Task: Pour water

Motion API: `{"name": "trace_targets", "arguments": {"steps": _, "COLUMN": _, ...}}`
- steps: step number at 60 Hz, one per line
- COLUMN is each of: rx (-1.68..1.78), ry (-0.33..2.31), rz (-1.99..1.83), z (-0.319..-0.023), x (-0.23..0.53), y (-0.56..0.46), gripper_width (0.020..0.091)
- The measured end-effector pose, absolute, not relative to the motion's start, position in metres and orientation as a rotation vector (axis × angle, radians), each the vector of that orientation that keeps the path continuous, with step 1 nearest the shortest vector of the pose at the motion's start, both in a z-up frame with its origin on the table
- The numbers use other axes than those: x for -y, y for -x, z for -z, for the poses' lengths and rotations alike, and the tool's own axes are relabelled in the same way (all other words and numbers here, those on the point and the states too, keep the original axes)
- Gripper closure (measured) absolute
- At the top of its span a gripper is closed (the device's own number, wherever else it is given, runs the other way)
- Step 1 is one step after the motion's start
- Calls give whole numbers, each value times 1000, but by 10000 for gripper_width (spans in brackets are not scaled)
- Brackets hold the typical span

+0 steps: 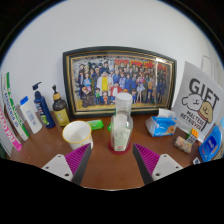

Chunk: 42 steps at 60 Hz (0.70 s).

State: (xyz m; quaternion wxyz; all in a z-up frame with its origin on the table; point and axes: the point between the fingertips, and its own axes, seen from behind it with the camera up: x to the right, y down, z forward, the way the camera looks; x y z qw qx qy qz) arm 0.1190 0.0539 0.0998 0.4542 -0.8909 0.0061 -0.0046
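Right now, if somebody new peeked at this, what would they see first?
Probably the big black-framed group photo leaning against the white wall at the back of the brown wooden table. Next, the clear plastic bottle with a white cap standing just ahead of the open gripper, with a white cup beside it.

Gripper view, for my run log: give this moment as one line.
task: pour water | gripper: open, empty | clear bottle: upright on table, just ahead of fingers | white cup: left of bottle | pour: not started
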Motion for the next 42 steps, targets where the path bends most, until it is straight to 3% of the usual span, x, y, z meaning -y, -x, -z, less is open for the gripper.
{"name": "trace_targets", "arguments": {"steps": 19, "rx": -49, "ry": 2277, "rz": 109, "z": -130, "x": 72, "y": -84, "gripper_width": 249}}
{"name": "trace_targets", "arguments": {"steps": 42, "rx": -76, "ry": 2274, "rz": 104, "z": -139, "x": 98, "y": -73, "gripper_width": 251}}
